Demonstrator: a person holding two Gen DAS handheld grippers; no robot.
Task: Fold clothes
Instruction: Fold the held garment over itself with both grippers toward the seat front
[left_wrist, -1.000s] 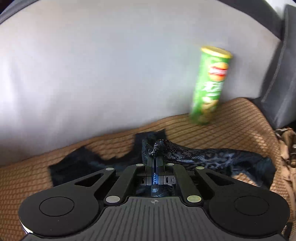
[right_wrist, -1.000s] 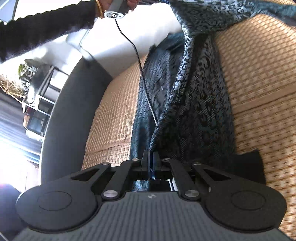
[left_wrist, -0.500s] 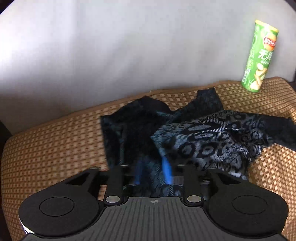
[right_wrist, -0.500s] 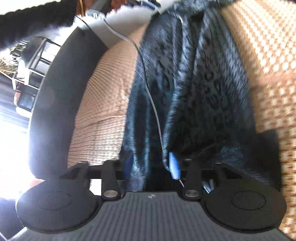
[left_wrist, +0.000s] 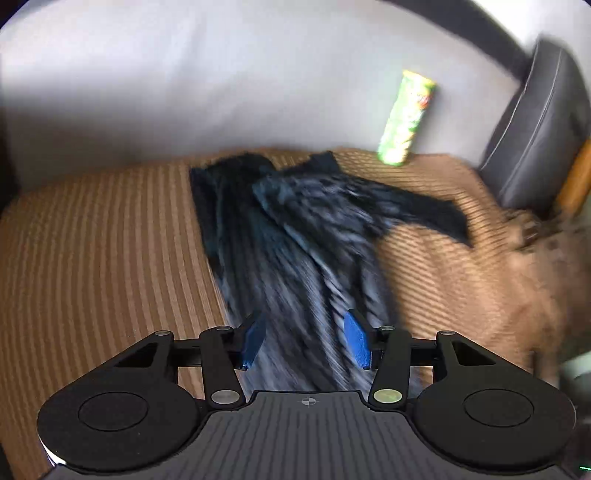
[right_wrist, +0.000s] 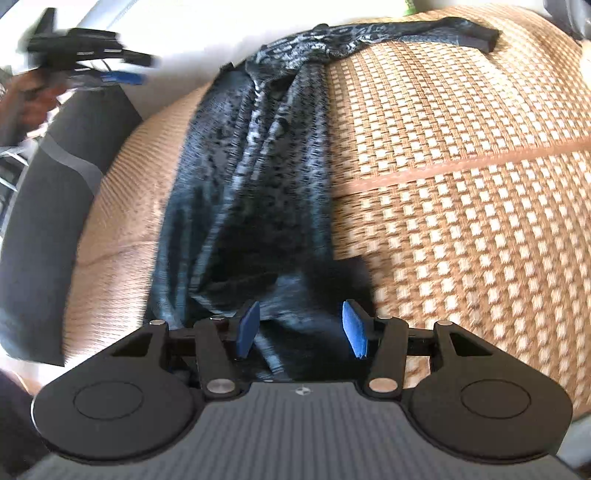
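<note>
Broadly, item one is the sofa: a pale grey backrest (left_wrist: 221, 92) fills the upper part of the left wrist view, and a dark grey armrest (right_wrist: 44, 192) bounds the seat on the left of the right wrist view. Item two, a woven tan seat mat (left_wrist: 96, 251) covering the seat, checked in brown and cream, with a stitched seam (right_wrist: 461, 164) crossing it in the right wrist view. Item three, a dark grey cushion (left_wrist: 535, 133) propped at the far right end of the seat. Item four, the garment (left_wrist: 295, 240), dark with a grey leopard-type print, lying on the mat in a long rumpled strip that runs from the backrest toward both cameras; one dark sleeve or corner (right_wrist: 458, 29) trails off to the right. Item five, a green snack tube (left_wrist: 406, 118) standing upright against the backrest, well apart from the cloth's far edge. Item six, the left gripper (left_wrist: 304, 341), blurred, above the near end of the garment, its blue pads (left_wrist: 356, 339) parted and widening; the cloth shows between them but neither pad presses on it. Item seven, the right gripper (right_wrist: 301, 330), released likewise, blue pads (right_wrist: 247, 328) spread over the garment's other end without pinching it. In the right wrist view the left gripper appears small and blurred at upper left, held in a hand (right_wrist: 26, 107).
</note>
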